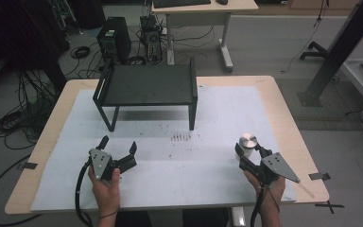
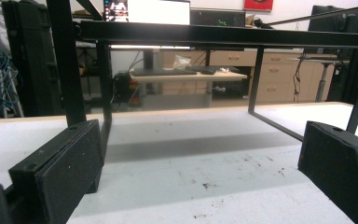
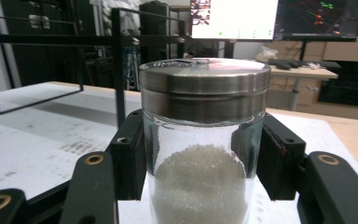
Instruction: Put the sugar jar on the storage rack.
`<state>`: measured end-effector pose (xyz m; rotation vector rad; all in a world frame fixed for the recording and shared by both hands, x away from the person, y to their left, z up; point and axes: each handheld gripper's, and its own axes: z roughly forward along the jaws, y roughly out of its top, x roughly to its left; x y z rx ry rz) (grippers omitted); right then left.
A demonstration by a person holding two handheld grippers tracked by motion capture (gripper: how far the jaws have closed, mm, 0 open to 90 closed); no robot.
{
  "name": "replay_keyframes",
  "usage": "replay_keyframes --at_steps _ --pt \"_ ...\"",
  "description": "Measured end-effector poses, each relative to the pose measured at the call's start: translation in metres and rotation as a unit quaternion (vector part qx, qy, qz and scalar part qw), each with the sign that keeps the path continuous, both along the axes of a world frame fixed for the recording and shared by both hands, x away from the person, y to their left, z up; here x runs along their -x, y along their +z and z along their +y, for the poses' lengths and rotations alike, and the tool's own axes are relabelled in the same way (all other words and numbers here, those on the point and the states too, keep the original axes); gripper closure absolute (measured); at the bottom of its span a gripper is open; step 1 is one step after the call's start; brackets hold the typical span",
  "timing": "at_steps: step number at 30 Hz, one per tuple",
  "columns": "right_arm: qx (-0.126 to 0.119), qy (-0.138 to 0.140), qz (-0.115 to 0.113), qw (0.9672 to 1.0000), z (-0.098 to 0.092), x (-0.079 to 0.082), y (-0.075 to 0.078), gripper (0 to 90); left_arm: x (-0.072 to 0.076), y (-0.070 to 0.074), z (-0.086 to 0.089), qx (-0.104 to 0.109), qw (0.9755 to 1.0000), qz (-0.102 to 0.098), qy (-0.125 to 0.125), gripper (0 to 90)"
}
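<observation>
1. My right gripper (image 1: 247, 152): near right of the table, jaws clamped on either side of the jar (image 3: 204, 140).
2. Jar: clear glass, steel lid (image 1: 248, 140), white grains filling the lower part; upright between my right jaws, near the right edge of the white sheet (image 1: 227, 109).
3. My left gripper (image 1: 119, 147): near left, jaws apart, nothing between them, pointed toward the rack.
4. Rack (image 1: 146, 85): black, four-legged, standing at the far left of the sheet, top bare.
5. Table (image 1: 283, 113): light wood, under the sheet.
</observation>
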<state>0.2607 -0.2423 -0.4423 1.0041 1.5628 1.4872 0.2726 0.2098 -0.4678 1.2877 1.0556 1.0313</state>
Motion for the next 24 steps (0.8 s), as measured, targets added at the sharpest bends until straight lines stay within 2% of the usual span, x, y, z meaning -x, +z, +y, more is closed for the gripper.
replay_keyframes --at_steps 5,12,20,24 --pt "-0.007 0.033 -0.002 0.9994 0.017 -0.006 0.009 44.4 0.0 0.0 0.0 0.0 1.0 0.001 0.0 0.5" --pt "-0.005 0.062 -0.004 0.9981 0.036 -0.014 0.018 44.4 0.0 0.0 0.0 0.0 1.0 0.001 0.0 0.5" --pt "-0.003 0.106 -0.01 0.9943 0.069 -0.028 0.035 44.4 0.0 0.0 0.0 0.0 1.0 0.0 0.0 0.5" --pt "-0.009 0.118 -0.011 0.9929 0.078 -0.032 0.04 44.4 0.0 0.0 0.0 -0.001 1.0 0.0 0.0 0.5"
